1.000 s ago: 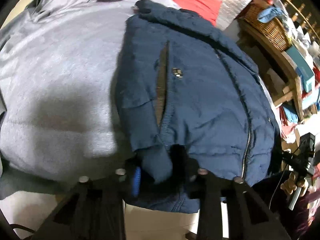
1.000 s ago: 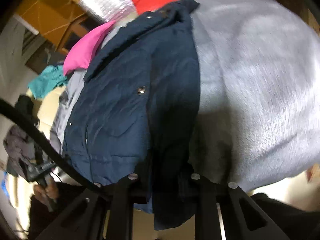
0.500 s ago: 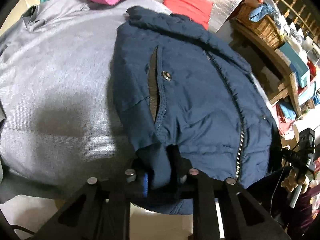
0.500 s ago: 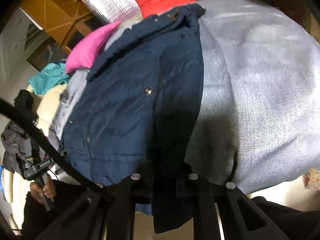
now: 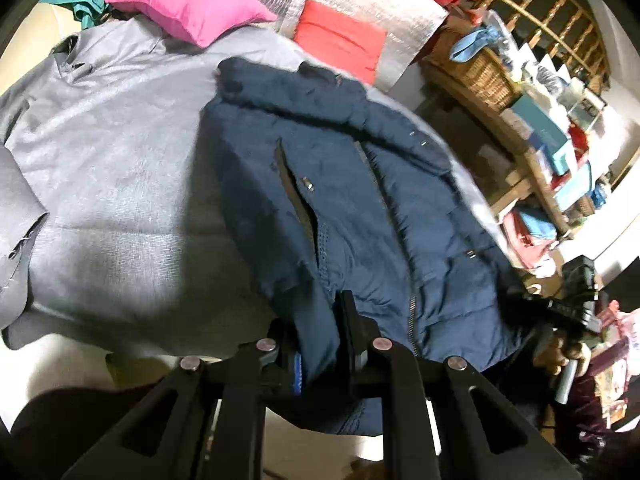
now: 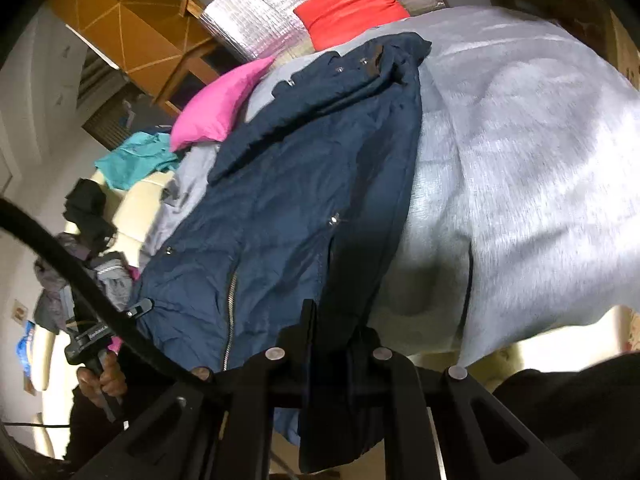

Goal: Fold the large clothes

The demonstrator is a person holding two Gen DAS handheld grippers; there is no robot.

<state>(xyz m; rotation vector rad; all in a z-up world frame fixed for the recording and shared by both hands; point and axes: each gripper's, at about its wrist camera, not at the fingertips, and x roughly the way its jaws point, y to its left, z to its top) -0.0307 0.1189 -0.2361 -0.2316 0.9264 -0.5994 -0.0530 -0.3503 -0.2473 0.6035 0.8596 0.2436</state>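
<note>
A navy padded jacket (image 5: 360, 216) with a front zip lies on a grey blanket (image 5: 112, 168), collar at the far end. My left gripper (image 5: 320, 320) is shut on the jacket's near hem at its left corner. In the right wrist view the jacket (image 6: 288, 200) runs away from me, and my right gripper (image 6: 336, 332) is shut on its near hem at the right corner. The hem hangs below both grippers. The right gripper and the hand on it also show at the right of the left wrist view (image 5: 572, 308).
A pink cushion (image 5: 188, 8), a red cushion (image 5: 340, 40) and a silver foil sheet (image 5: 360, 4) lie beyond the jacket. A wooden shelf with a wicker basket (image 5: 484, 76) and boxes stands at the right. Loose clothes (image 6: 136, 160) lie at the left.
Both grippers have pulled back towards me and lifted with the hem held, so the jacket looks smaller and further off. More of the cushions and shelf has come into view.
</note>
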